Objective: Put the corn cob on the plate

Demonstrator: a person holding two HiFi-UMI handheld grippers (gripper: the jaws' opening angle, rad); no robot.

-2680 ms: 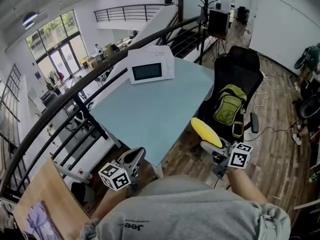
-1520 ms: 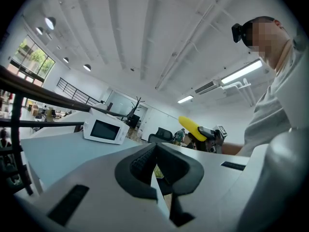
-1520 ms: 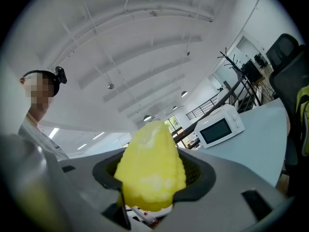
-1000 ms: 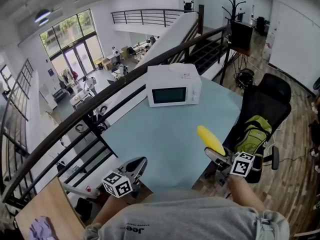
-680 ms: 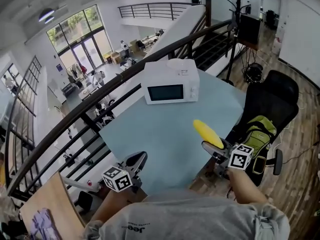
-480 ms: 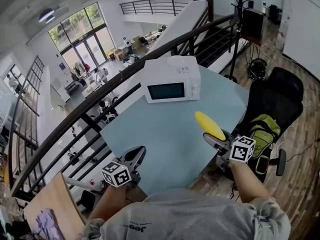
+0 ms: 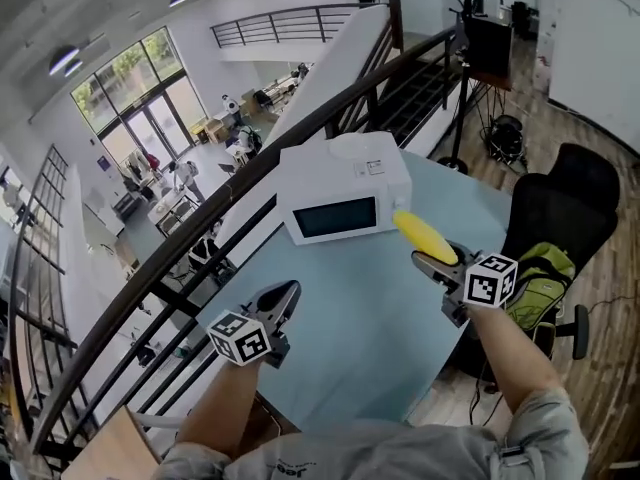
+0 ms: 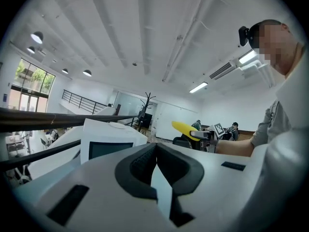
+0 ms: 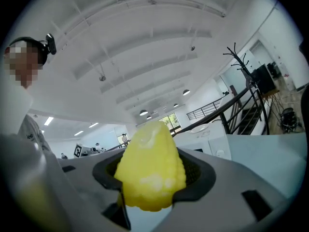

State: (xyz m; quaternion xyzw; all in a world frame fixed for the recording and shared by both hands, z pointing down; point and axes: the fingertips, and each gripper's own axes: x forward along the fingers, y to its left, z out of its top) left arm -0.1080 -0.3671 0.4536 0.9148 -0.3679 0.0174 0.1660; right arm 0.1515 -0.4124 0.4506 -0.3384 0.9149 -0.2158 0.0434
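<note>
The right gripper [image 7: 436,264] has its jaws clamped on the corn cob [image 9: 150,170]. In the right gripper view the dark pads press on both sides of the cob's thick end, and its yellow tip stands up and away from the camera. In the head view the cob sits right of centre, in the air above the light blue worktop [image 7: 350,313]. It slants toward the upper left, and its tip overlaps the lower right corner of the white microwave [image 7: 340,200]. The microwave stands at the far side of the worktop, against a dark railing [image 7: 200,230]. A pale round shape lies on the microwave's top; whether it is a plate cannot be told. The left gripper [image 8: 155,153] is at the lower left of the head view, over the near part of the worktop. Its jaws are together at the tips with nothing between them. A black chair [image 7: 565,193] with a green backpack [image 7: 540,273] stands at the right edge.
</note>
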